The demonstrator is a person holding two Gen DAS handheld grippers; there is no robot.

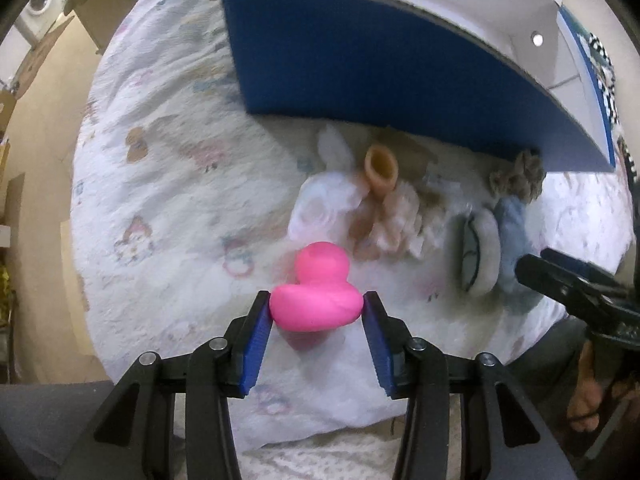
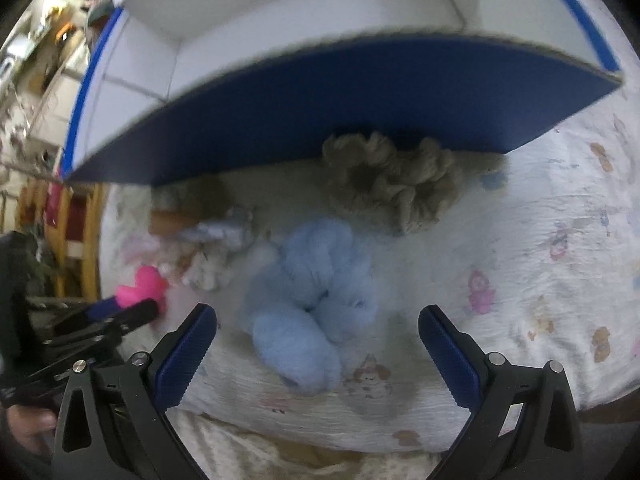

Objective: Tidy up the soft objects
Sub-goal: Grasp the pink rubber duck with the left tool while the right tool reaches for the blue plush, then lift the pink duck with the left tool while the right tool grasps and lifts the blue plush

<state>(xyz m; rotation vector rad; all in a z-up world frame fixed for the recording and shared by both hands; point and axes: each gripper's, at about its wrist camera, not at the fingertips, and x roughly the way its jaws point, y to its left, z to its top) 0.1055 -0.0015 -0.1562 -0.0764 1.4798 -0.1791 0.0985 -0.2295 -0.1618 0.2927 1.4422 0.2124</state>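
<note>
A pink rubber duck (image 1: 320, 268) sits on the patterned white bedspread (image 1: 160, 200), and my left gripper (image 1: 317, 299) is shut on its body, a blue pad pressing each side. The duck (image 2: 144, 282) and the left gripper's fingers (image 2: 136, 310) also show at the left of the right wrist view. My right gripper (image 2: 318, 310) hangs open just above a light blue plush (image 2: 312, 272), its pads well apart from it. A blue cardboard box (image 1: 360, 60) with a white inside (image 2: 280, 8) stands behind the toys.
A brown knitted scrunchie (image 2: 392, 176) lies against the box wall. A white plush (image 1: 328, 196), a tan rubbery piece (image 1: 382, 168), a fluffy beige item (image 1: 400, 220) and a grey cushion-like toy (image 1: 478, 256) lie between duck and box. Bedspread edge is close in front.
</note>
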